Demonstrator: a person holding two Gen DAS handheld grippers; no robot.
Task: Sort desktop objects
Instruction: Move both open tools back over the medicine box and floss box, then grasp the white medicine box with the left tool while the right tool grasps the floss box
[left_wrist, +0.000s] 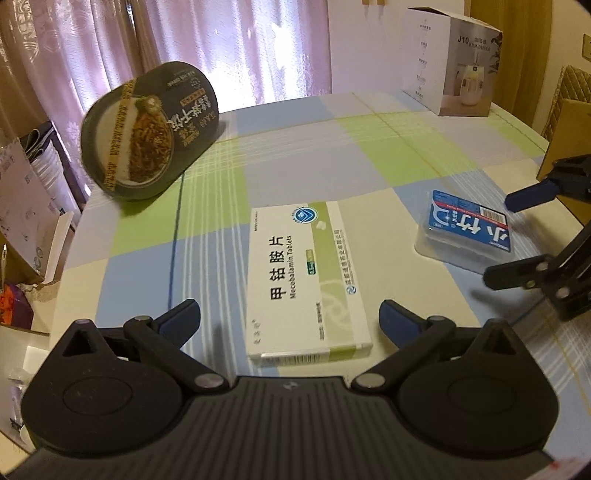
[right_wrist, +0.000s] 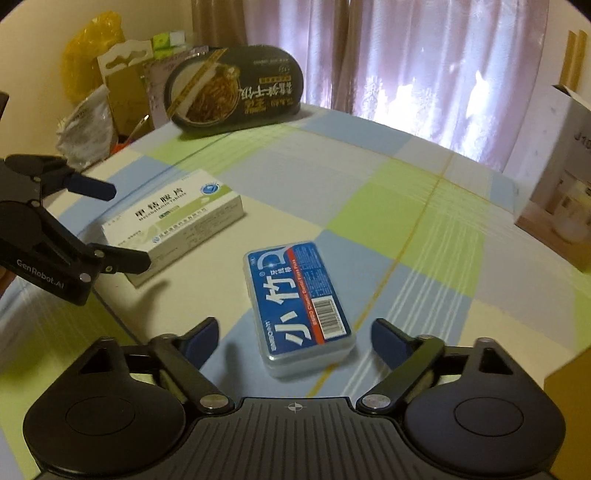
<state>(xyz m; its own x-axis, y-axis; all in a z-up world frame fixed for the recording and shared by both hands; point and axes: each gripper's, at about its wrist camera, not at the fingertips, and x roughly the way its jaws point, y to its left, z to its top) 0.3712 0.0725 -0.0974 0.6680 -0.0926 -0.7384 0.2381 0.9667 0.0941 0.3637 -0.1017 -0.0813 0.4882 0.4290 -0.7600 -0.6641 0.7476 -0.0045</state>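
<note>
Your left gripper (left_wrist: 290, 317) is spread wide, its blue-tipped fingers (left_wrist: 181, 319) on either side of the near end of the white medicine box (left_wrist: 306, 284) without touching it. The box lies flat on the checked tablecloth (left_wrist: 388, 155), and everything else can be placed from it. Your right gripper (right_wrist: 293, 338) is also wide apart, straddling the near end of the blue floss case (right_wrist: 299, 299), again with a gap on both sides. The case lies flat just to the right of the medicine box, the two well apart.

Your left camera shows the right gripper from the side, one finger on each side of the case, and shows the printed front of the humidifier carton (left_wrist: 452, 62) standing far beyond the box to the right. Your right camera catches only the edge of that carton. It gives you instead the left gripper's side with its lettering, and the clutter beyond the table's left edge: a yellow bag (right_wrist: 88, 48), a crumpled bag (right_wrist: 86, 122) and cardboard packaging (right_wrist: 123, 85). The dark noodle bowl (left_wrist: 147, 129) stands tilted on its side beyond the box to the left, lid facing you in both views.
</note>
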